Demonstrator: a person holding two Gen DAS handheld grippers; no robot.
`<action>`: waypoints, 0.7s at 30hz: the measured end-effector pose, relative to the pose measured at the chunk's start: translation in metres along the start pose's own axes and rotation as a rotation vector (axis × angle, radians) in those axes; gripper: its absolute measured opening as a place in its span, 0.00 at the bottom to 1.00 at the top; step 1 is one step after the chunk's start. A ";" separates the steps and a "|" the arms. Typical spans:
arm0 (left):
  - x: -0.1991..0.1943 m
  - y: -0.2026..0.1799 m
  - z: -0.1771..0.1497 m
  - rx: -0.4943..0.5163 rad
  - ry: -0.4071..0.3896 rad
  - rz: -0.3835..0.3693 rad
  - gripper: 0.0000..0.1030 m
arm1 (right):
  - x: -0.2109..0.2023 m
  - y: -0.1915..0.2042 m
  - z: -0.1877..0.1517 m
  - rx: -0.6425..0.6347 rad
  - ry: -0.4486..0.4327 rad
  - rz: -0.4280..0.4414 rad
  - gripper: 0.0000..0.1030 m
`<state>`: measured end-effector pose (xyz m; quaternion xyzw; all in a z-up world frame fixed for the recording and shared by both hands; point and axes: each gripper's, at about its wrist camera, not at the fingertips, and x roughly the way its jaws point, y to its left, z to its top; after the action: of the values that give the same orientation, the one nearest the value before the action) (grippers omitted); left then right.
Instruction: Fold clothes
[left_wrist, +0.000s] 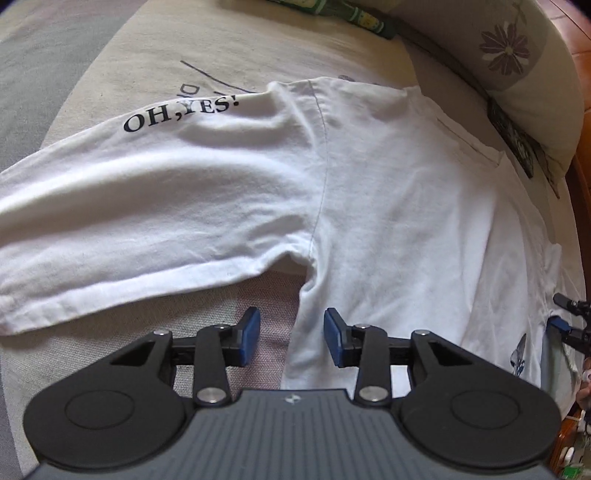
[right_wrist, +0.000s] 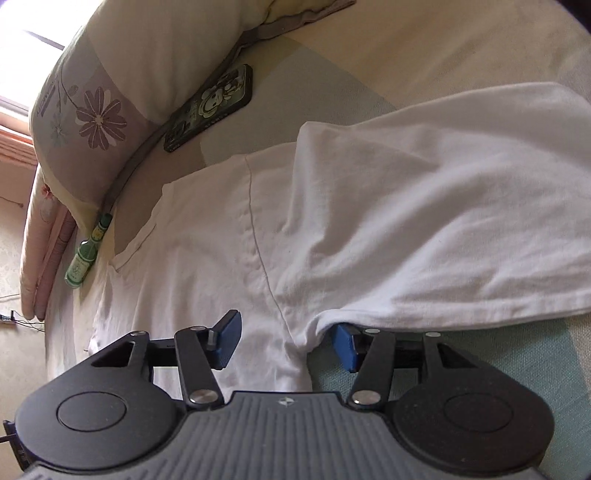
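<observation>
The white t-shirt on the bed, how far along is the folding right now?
Done: the white t-shirt lies spread flat on the bed, both sleeves still out sideways. In hand: the left gripper and right gripper stand open at the two armpit edges, gripping nothing yet. Left: every fold; no sleeve or side is turned in.

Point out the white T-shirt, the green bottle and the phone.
white T-shirt (right_wrist: 369, 192), right wrist view, on the sleeve.
green bottle (right_wrist: 82, 263), right wrist view, on its label.
phone (right_wrist: 210, 107), right wrist view, on the cartoon-printed case back.
</observation>
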<state>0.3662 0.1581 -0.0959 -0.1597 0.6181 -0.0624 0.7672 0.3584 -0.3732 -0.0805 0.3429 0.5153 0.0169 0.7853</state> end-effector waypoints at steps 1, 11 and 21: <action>0.001 0.002 0.004 -0.011 -0.010 -0.006 0.39 | 0.000 0.003 0.000 -0.012 -0.011 -0.019 0.56; 0.010 -0.014 0.032 0.050 -0.124 0.054 0.37 | 0.002 0.011 0.034 -0.170 -0.108 -0.227 0.07; -0.003 -0.007 0.019 0.064 -0.092 0.029 0.37 | -0.022 0.015 0.006 -0.280 -0.009 -0.221 0.21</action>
<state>0.3848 0.1553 -0.0871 -0.1288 0.5821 -0.0637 0.8003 0.3584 -0.3731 -0.0531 0.1718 0.5388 0.0006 0.8247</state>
